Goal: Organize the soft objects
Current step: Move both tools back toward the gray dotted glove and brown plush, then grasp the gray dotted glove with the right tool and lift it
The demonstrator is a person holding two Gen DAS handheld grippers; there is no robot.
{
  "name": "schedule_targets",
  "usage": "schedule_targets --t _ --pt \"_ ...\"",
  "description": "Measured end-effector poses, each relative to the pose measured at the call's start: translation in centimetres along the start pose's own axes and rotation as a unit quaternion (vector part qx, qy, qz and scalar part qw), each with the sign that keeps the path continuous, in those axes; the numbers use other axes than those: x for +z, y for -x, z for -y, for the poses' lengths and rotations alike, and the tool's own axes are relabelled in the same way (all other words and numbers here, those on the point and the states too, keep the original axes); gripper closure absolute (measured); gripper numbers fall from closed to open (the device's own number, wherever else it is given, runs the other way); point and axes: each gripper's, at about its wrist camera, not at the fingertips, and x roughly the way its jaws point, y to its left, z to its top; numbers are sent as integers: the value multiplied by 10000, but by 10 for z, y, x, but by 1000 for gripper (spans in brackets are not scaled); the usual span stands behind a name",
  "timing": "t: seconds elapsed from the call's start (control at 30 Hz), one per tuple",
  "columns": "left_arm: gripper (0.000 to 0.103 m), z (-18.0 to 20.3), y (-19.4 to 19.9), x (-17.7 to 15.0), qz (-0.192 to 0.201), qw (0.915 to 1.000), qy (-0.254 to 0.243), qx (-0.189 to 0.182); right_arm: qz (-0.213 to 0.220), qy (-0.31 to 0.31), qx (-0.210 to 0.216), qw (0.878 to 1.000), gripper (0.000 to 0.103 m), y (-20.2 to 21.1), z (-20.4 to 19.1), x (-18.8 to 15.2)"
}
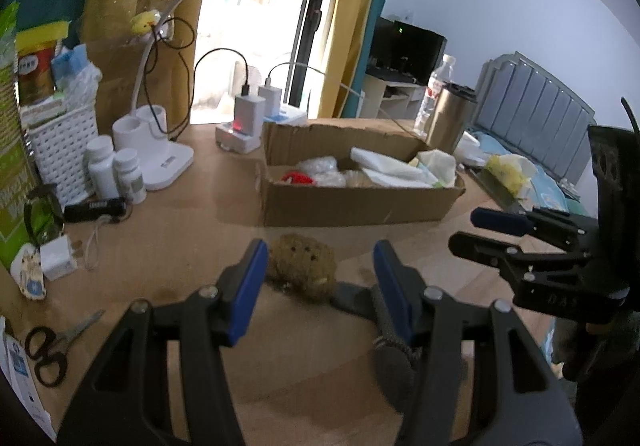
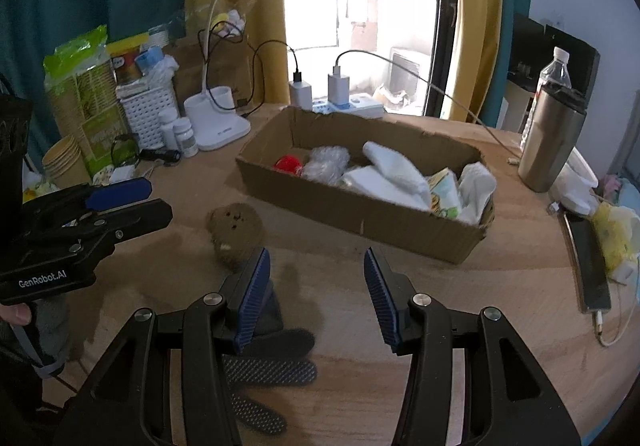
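Note:
A brown fuzzy soft toy [image 1: 302, 266] lies on the wooden table just ahead of my open left gripper [image 1: 320, 282], between its blue pads and not held. It also shows in the right wrist view [image 2: 236, 232]. The cardboard box [image 1: 360, 202] behind it holds white cloths [image 2: 396, 174], a red item [image 2: 288, 165] and a clear wrapped bundle [image 2: 326, 164]. My right gripper [image 2: 316, 282] is open and empty, hovering over the table right of the toy. Dark grey insoles [image 2: 272, 358] lie under it. Each gripper shows in the other's view: the right [image 1: 480, 230] and the left [image 2: 156, 198].
A white desk lamp [image 2: 218, 122], pill bottles [image 1: 114, 170], a white basket [image 1: 66, 150] and scissors [image 1: 52, 346] crowd the left. A steel tumbler [image 2: 552, 142], water bottle [image 2: 554, 74] and phone [image 2: 588, 270] stand right. Chargers and a power strip [image 2: 348, 104] sit behind the box.

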Motion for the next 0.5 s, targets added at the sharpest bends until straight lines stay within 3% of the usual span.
schedule_targets --t 0.5 --pt "46 -2 1 -37 -204 9998 87 -6 -268 -9 97 9996 51 -6 -14 -35"
